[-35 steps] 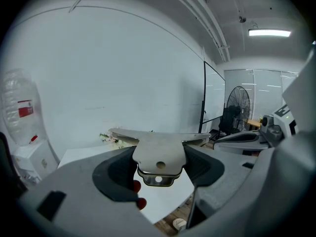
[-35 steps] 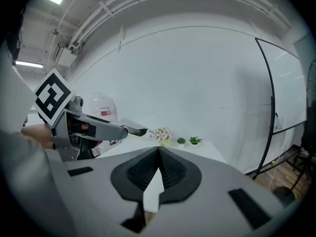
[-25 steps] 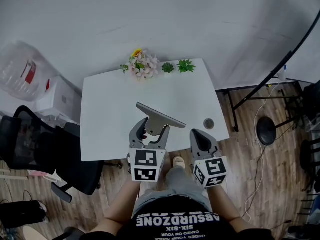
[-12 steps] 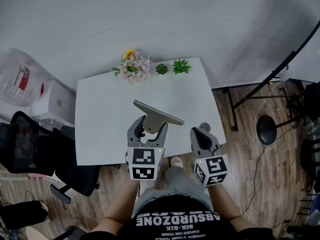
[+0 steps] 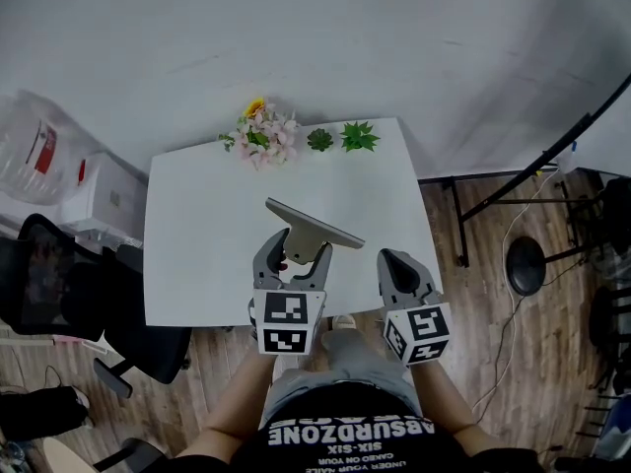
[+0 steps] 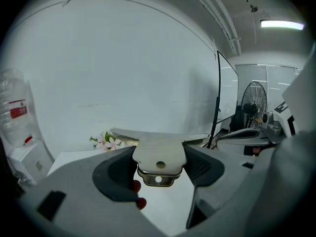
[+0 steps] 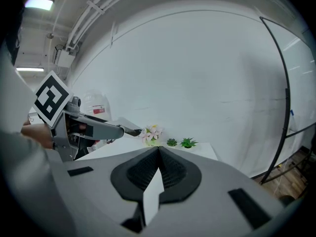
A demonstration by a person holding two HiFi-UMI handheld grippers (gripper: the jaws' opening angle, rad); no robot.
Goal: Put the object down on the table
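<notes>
Metal scraper (image 5: 314, 227), or something much like one, sits in the left gripper (image 5: 296, 254) much as it did a second ago. Its flat blade is level and held up over the front half of the white table (image 5: 197, 254), not resting on it. Across the last second the table has only slid a little in the head view, and the blade has not visibly come lower, so I judge that the putting-down has yet to begin. In the left gripper view the two dark pads of the left gripper (image 6: 159, 164) are spread only as wide as the scraper's handle tab (image 6: 159, 154) and press on it from either side. The small hole in the tab shows between them and the blade spans crosswise above. The right gripper (image 5: 392, 264) hangs just beside the left one, at the table's front edge. In its own view the right gripper (image 7: 158, 164) has its ribbed pads pressed together with nothing between them, and it touches nothing. The tabletop below the scraper is bare. Along the far edge stand a bunch of pink flowers (image 5: 258, 131) and two small green plants (image 5: 320, 139), well apart from the scraper. A black chair (image 5: 59, 284) stands off the table's left side. Lowering the blade straight down should meet no obstacle.
</notes>
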